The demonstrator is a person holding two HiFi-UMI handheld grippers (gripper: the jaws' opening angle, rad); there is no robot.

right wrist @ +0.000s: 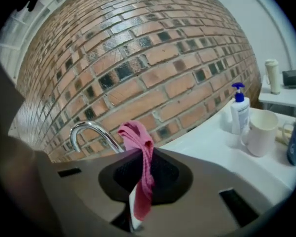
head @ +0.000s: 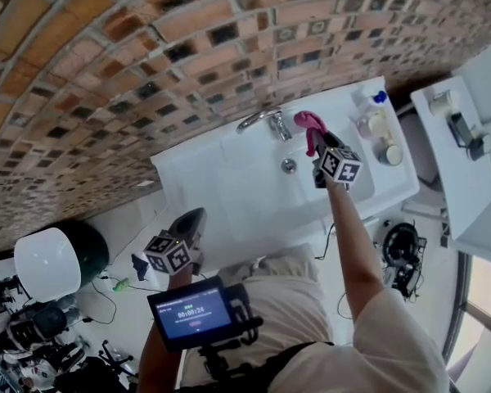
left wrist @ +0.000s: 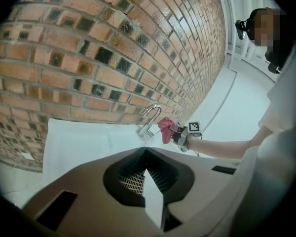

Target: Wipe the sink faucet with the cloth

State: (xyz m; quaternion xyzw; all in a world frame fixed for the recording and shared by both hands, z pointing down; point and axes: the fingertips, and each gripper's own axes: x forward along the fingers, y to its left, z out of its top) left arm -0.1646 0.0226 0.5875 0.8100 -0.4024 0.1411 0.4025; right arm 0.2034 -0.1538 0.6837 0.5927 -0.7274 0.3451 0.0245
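Right gripper [head: 313, 144] is clamped on the pink cloth [right wrist: 139, 142], with the bunched end poking past the jaws so the cloth meets the faucet [right wrist: 89, 132] first. The faucet is just ahead-left, apparently not touching. Left gripper [head: 190, 219] has jaws together and empty, well back from the sink [head: 229, 182], probably to stay clear.

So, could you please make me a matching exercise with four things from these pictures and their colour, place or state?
1. cloth
2. faucet
3. pump bottle
4. left gripper

a. blue top, stands on the sink counter
b. shut, holding nothing
c. pink, held in the right gripper
d. shiny metal, before the brick wall

Pairs: 1-c, 2-d, 3-a, 4-b
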